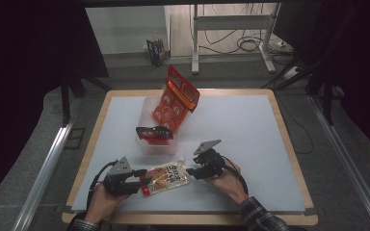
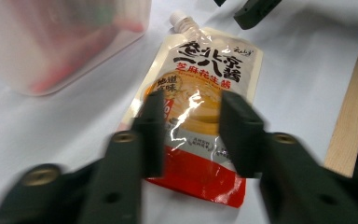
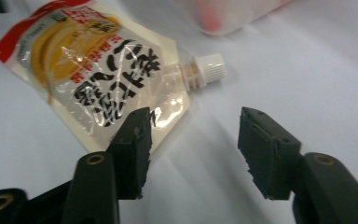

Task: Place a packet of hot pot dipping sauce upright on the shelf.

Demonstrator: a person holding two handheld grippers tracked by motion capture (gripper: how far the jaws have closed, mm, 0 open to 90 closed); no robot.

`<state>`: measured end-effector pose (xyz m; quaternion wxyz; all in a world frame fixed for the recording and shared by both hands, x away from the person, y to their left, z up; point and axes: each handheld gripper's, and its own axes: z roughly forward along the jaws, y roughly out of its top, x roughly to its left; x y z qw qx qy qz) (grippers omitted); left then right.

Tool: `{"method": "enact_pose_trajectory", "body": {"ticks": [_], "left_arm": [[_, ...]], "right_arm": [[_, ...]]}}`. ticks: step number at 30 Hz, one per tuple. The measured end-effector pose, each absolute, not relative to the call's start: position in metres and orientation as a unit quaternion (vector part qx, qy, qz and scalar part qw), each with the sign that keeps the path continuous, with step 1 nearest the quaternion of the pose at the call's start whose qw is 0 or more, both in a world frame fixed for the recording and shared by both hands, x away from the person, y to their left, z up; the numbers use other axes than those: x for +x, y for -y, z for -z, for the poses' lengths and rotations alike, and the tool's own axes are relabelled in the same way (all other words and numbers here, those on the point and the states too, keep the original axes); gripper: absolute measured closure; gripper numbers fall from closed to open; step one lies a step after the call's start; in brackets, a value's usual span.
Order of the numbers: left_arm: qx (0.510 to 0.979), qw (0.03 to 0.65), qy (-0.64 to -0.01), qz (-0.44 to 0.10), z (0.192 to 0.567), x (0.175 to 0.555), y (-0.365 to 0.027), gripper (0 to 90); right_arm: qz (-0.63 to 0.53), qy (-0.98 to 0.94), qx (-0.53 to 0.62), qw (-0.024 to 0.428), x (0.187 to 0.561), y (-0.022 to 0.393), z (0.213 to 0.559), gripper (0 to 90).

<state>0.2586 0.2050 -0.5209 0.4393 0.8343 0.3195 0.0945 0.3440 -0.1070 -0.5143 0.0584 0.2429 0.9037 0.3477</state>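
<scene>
a flat sauce pouch with a white screw cap, yellow and clear with a red bottom edge and black writing [image 1: 166, 177], lies on the white table top [image 1: 241, 144], near the person's edge and a bit left of the middle. its cap points to the right and its red end points to the left.

the left gripper [image 1: 142, 182] is at the red end of the pouch. in the left gripper view its two black jaws stand part way open over the lower half of the pouch [image 2: 200, 107], one jaw on each side of it. i cannot tell if the pads press on it.

the right gripper [image 1: 191, 170] is at the cap end. in the right gripper view its jaws stand well apart with nothing between them. the left jaw sits just over the corner of the pouch [image 3: 98, 74], and the white cap [image 3: 207, 69] lies just beyond the gap.

farther back on the table stands a clear plastic tub [image 1: 155, 139]. a tall orange snack bag [image 1: 174, 99] leans out of it, and a small black and red packet [image 1: 154, 133] sits at its near side.
</scene>
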Motion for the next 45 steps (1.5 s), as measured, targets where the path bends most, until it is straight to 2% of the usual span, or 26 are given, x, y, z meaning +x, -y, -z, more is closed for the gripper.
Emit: {"method": "enact_pose_trajectory", "body": {"ticks": [4, 7, 15, 20, 28, 36, 40, 42, 45], "left_arm": [[0.841, 0.438, -0.306, -0.088, 0.525, 0.264, -0.202, 81.8], [0.85, 0.433, -0.291, -0.076, 0.528, 0.268, -0.197, 86.8], [0.866, 0.394, -0.299, -0.072, 0.539, 0.271, -0.191, 90.0], [0.865, 0.386, -0.316, -0.063, 0.542, 0.272, -0.193, 90.0], [0.863, 0.382, -0.326, -0.059, 0.545, 0.27, -0.196, 90.0], [0.859, 0.385, -0.333, -0.051, 0.545, 0.269, -0.198, 90.0], [0.861, 0.383, -0.33, -0.054, 0.545, 0.268, -0.198, 90.0], [0.863, 0.382, -0.327, -0.057, 0.545, 0.267, -0.197, 90.0], [0.869, 0.372, -0.319, -0.071, 0.543, 0.265, -0.194, 90.0]], "right_arm": [[-0.348, -0.907, 0.231, 0.057, 0.341, 0.106, 0.513, 34.9], [-0.346, -0.909, 0.227, 0.057, 0.339, 0.104, 0.514, 29.6], [-0.349, -0.907, 0.229, 0.053, 0.338, 0.1, 0.518, 8.8], [-0.356, -0.905, 0.229, 0.048, 0.335, 0.1, 0.518, 2.6], [-0.357, -0.904, 0.237, 0.001, 0.335, 0.092, 0.525, 2.9], [-0.369, -0.895, 0.243, -0.069, 0.331, 0.071, 0.529, 5.2], [-0.365, -0.896, 0.243, -0.071, 0.331, 0.058, 0.53, 12.8], [-0.366, -0.894, 0.249, -0.073, 0.331, 0.054, 0.529, 19.3], [-0.378, -0.883, 0.262, -0.099, 0.335, 0.052, 0.529, 34.3]]}}
